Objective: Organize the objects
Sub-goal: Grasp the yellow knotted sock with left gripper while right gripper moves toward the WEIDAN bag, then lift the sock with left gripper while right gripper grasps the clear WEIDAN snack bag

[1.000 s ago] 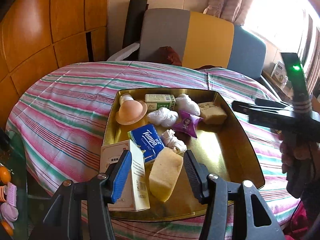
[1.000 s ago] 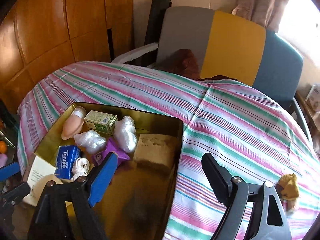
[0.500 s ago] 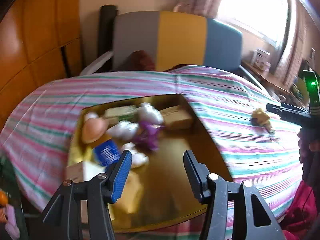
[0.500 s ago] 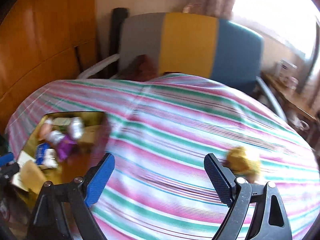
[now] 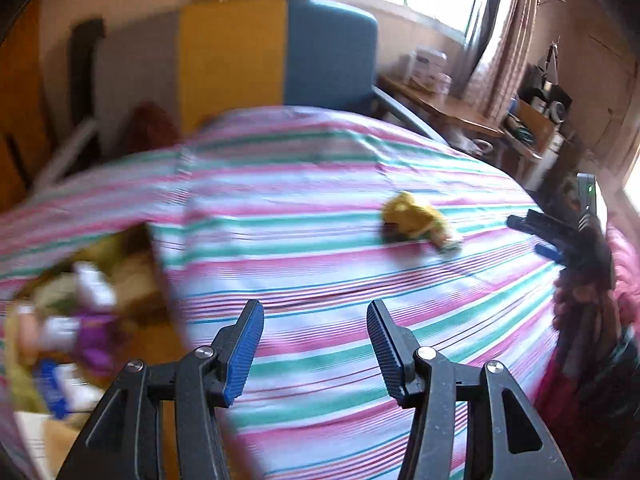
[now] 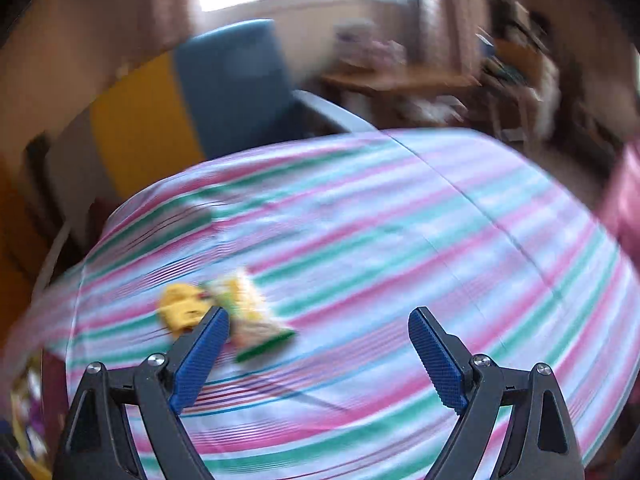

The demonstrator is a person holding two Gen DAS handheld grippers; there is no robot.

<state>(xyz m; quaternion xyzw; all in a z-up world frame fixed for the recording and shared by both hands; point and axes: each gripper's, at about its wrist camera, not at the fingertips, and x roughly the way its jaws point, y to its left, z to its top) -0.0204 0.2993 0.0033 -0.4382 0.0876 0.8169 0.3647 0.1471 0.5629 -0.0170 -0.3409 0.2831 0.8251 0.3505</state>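
Observation:
A small yellow toy with a green-edged snack packet point(image 5: 414, 218) lies alone on the striped tablecloth point(image 5: 320, 240). In the right wrist view the toy point(image 6: 182, 308) and packet point(image 6: 256, 320) sit just beyond the left fingertip. My right gripper point(image 6: 320, 344) stands open over bare cloth. My left gripper point(image 5: 314, 340) is open and empty above the cloth, right of the gold tray point(image 5: 152, 256). The tray holds several blurred items, among them a purple packet point(image 5: 94, 338) and a blue tissue pack point(image 5: 52, 388). The right gripper point(image 5: 548, 236) also shows at the right edge of the left wrist view.
A grey, yellow and blue chair point(image 5: 240, 52) stands behind the table. A cluttered wooden side table point(image 5: 460, 108) sits by the window at the right. A person's pink sleeve point(image 6: 624, 200) shows at the right edge. Both views are motion-blurred.
Both grippers have swept right, away from the tray and over open cloth. The right one rolled and now has the yellow toy near its left finger. Both jaws stay open.

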